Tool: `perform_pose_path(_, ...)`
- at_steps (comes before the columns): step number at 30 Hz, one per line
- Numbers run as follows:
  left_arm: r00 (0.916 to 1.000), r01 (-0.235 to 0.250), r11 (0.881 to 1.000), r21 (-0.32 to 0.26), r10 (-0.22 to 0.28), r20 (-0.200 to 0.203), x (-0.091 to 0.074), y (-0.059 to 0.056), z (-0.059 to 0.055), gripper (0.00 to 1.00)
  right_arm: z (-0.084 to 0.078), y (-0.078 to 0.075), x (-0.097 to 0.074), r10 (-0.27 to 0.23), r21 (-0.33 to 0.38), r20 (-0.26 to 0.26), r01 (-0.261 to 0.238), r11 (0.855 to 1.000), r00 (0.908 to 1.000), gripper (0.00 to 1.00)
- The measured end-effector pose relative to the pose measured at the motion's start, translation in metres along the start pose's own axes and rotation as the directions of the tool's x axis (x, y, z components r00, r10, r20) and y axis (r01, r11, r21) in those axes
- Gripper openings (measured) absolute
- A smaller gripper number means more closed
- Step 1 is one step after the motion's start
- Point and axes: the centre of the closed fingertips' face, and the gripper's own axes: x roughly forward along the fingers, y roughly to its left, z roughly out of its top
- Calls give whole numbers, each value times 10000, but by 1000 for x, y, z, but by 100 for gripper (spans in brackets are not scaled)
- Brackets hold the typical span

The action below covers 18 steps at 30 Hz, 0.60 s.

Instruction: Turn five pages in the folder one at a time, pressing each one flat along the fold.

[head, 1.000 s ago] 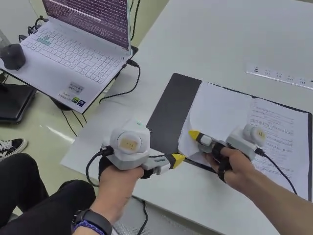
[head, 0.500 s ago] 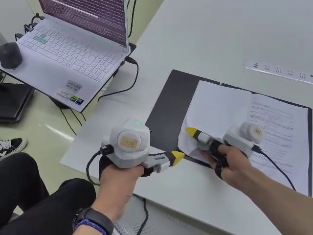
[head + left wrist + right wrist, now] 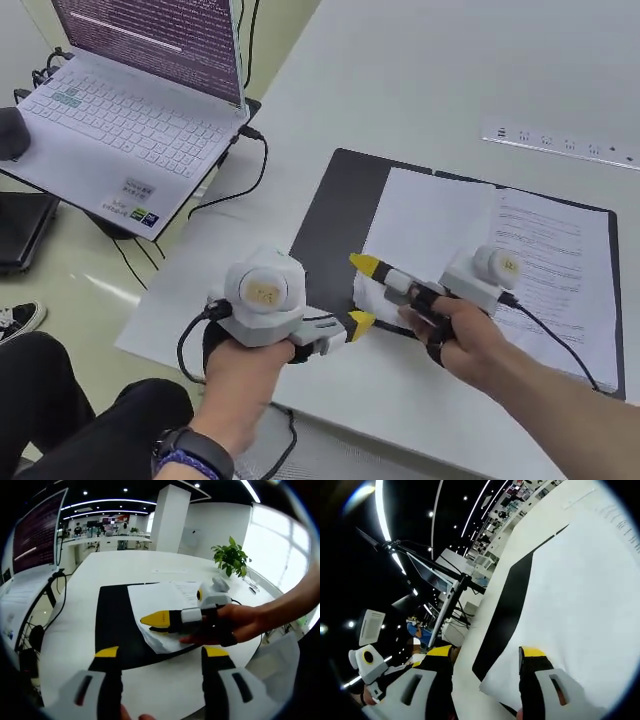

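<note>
Your right gripper (image 3: 366,265) straddled the page (image 3: 430,225) corner, jaws apart, likely to flatten it. Left gripper (image 3: 360,323) hovered open, empty.

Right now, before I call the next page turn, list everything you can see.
table: one, white, under the work
folder: one, black, open on the table
blank page: one, white, left of the printed page
printed page: one, white with black text, folder's right half
laptop: one, white, open, past the table's left edge
cable: one, black, running from the laptop
socket strip: one, pale, far right of the table
plant: one, green, beyond the table's far end
shoe: one, black and white, on the floor
left gripper: white, yellow-tipped jaws apart, near the folder's near edge
right gripper: same colours, jaws apart at the blank page's near corner
left hand, right hand: one holding each gripper
</note>
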Motion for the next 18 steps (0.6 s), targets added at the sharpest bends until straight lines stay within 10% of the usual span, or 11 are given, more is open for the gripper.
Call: perform_pose_path(18,9998,181,9997,-173,-182,-69,10,-13,-8,54,-4,10,-65,-591,-1931,-271,528,9798,9979,53)
